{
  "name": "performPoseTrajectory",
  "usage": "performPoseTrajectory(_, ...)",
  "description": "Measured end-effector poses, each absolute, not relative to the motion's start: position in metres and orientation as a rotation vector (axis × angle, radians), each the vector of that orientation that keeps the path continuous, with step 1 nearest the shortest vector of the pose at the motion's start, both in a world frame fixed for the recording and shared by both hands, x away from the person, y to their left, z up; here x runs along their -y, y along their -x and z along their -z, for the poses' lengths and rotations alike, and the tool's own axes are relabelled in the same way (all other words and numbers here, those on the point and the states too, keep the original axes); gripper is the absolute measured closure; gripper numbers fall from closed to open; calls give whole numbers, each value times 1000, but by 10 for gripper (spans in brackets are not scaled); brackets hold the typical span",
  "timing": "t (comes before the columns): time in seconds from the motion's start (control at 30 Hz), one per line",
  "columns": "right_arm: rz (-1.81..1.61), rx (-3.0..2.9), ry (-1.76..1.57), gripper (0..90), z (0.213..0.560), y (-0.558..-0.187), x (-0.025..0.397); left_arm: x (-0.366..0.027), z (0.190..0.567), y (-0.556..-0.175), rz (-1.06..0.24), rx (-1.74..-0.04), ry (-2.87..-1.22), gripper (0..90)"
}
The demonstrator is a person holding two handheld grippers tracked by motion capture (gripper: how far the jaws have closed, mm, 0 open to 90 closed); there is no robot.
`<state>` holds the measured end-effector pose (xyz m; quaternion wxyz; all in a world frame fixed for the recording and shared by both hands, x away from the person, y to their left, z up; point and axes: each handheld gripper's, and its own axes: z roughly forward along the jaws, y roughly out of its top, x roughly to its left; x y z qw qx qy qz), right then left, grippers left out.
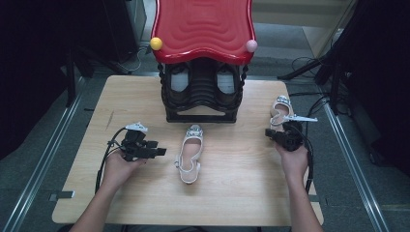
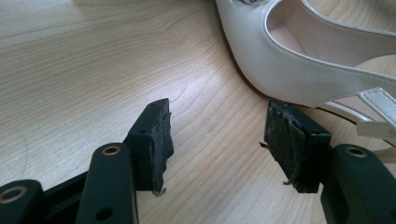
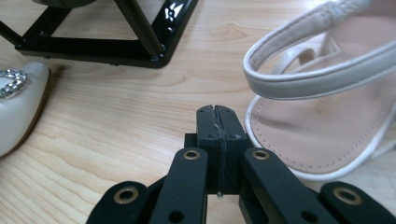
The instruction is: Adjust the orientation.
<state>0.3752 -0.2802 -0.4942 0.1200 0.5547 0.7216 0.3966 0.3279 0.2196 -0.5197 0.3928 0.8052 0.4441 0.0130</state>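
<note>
Two white shoes point(image 1: 189, 153) on wooden table point(image 1: 145, 101), black rack point(image 1: 202, 94) behind; left gripper point(image 1: 162, 152) jaws open, right gripper point(image 1: 269, 132) closed.

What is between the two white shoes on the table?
Just bare wood of the table, as the high view shows, between the middle shoe and the right shoe.

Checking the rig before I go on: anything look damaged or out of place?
The pads on the left gripper look worn, with frayed fibres hanging at their edges. The two white shoes lie apart: one mid-table, one by the right gripper.
</note>
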Motion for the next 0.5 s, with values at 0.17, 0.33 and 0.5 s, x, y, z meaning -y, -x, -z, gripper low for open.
performPoseTrajectory(0.17, -1155, -2079, -1647, 900, 494, -368, 291, -213, 521, -333, -22, -1120, -2054, 415)
performPoseTrajectory(0.33, -1160, -2060, -1657, 889, 493, -364, 295, -209, 522, -335, -30, -1102, -2067, 416)
performPoseTrajectory(0.5, -1183, -2060, -1624, 873, 483, -369, 290, -211, 520, -334, -30, -1103, -2062, 416)
